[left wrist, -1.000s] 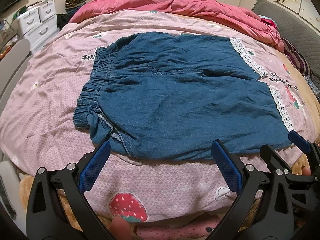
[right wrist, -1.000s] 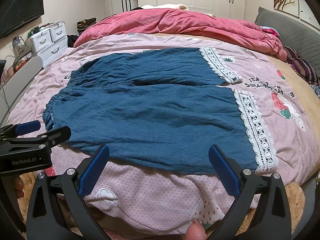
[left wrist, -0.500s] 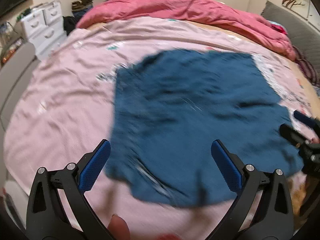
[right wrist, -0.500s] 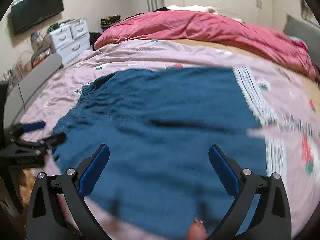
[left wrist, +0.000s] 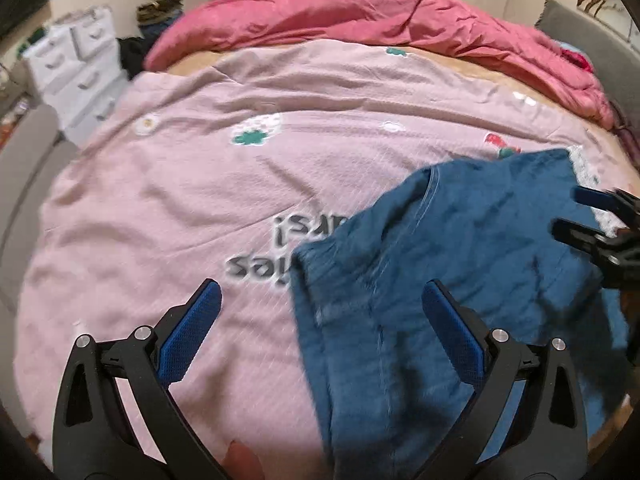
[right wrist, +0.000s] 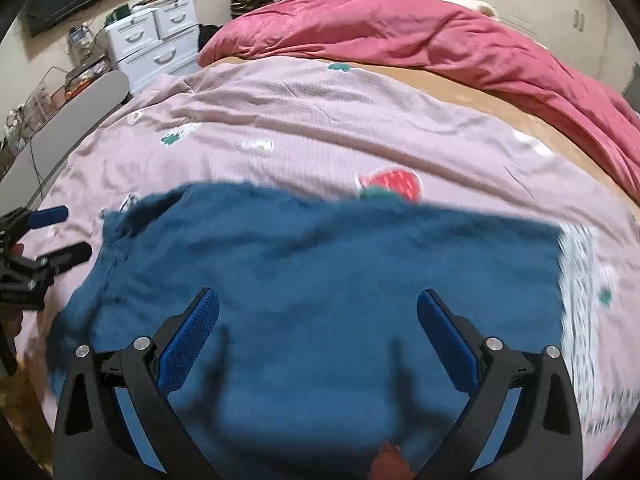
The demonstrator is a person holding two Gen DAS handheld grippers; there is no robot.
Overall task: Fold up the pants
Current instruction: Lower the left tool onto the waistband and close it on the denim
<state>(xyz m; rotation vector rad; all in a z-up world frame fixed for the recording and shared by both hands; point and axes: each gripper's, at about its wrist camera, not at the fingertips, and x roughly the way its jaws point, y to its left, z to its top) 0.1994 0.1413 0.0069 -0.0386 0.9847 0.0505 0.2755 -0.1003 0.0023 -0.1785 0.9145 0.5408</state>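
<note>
Lace hem point(right wrist: 580, 280) clear only rightward

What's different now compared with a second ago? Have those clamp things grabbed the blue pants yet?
Both grippers have swept forward over the bed: the left gripper now looks mostly at pink bedspread, the pants sliding to its right; the right gripper hangs directly above them. Nothing grabbed: both remain open and empty. The pants still lie flat, unfolded.

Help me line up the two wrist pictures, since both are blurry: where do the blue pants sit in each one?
Left wrist: the blue pants fill the lower right, under the right finger.
Right wrist: the blue pants span the lower half, between and beyond both fingers.
Shared landmark: the crimson duvet across the far side of the bed.
</note>
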